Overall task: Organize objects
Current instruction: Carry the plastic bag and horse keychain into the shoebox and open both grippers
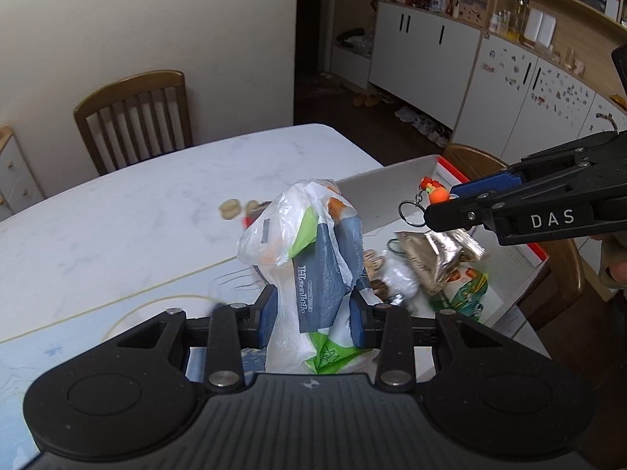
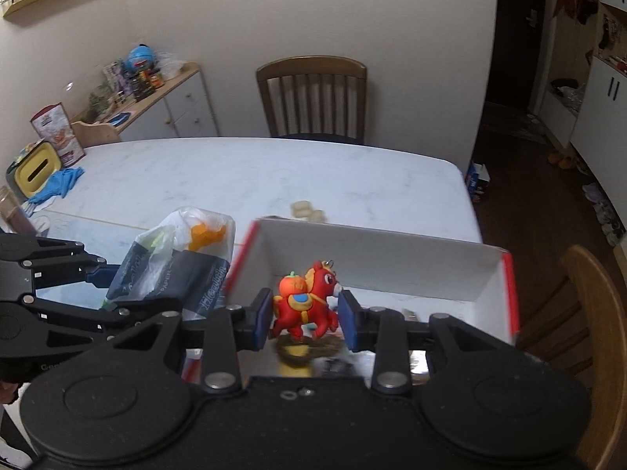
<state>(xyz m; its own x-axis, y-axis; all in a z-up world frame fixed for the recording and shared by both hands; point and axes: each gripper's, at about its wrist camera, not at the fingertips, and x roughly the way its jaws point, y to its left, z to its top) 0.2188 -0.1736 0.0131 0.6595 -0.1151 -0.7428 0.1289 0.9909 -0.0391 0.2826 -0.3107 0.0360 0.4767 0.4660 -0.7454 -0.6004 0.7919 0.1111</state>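
Ahead of the left gripper [image 1: 315, 307], past the crumpled white, blue and green plastic bag [image 1: 313, 258] its pads clamp, the white marble table [image 1: 137, 203] lies bare up to two small pale round pieces [image 1: 231, 208]. To its right the right gripper [image 1: 439, 205] reaches across over the white cardboard box with red edges [image 2: 392, 266]. Ahead of the right gripper [image 2: 305, 313], closed on a red horse-shaped toy keychain [image 2: 305, 301], that box's far wall rises; its floor below is crowded with packets.

You could read "DAS" in white on the right gripper [image 1: 439, 211], "Health" on the plastic bag [image 1: 313, 258], "PAPER" beside it.
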